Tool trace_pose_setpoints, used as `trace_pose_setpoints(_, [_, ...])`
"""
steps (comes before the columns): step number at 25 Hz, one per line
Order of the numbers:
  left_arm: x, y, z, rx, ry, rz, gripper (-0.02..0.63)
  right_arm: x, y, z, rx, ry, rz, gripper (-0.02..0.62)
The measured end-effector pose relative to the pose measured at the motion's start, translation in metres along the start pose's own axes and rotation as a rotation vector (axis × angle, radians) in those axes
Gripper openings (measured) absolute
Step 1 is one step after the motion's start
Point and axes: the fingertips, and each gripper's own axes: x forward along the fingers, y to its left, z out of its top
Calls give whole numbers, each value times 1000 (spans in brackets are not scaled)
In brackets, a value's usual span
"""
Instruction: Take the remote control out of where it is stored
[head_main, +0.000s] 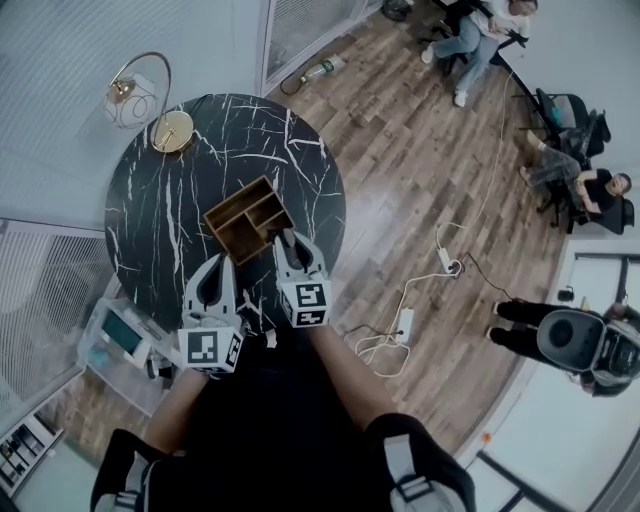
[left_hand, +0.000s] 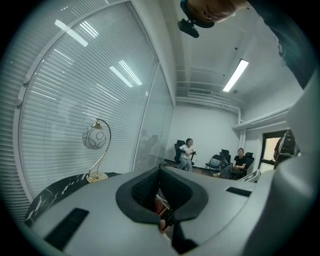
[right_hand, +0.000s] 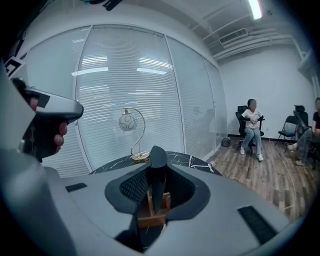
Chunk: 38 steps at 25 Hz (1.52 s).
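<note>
While my right gripper is clamped on the remote control, that slim dark thing stands on end between the jaws. It's right over the near edge of the wooden organizer on the black marble table. Can't tell if its bottom end is clear of the compartments, tbh. My left gripper hangs just beside the right one, pinched closed on nothing.
</note>
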Motion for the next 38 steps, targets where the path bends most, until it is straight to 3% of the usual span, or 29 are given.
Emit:
trace_pose_setpoints(12, [-58,8,4,2,-14,14,8,-62,38,21,-9,-68,-33,95])
trace_pose_setpoints(23, [-95,-12,7,42,-41,-68,8,-119,63,30,-6,-87,-69,95])
trace_pose_setpoints(30, [-110,-36,14,51,-71,-49,8,-142,64,42,-18,-105,-44,95])
trace_pose_setpoints(38, [-126,-71,17,42,-86,26,8,-187,61,55,-31,-121,13,95])
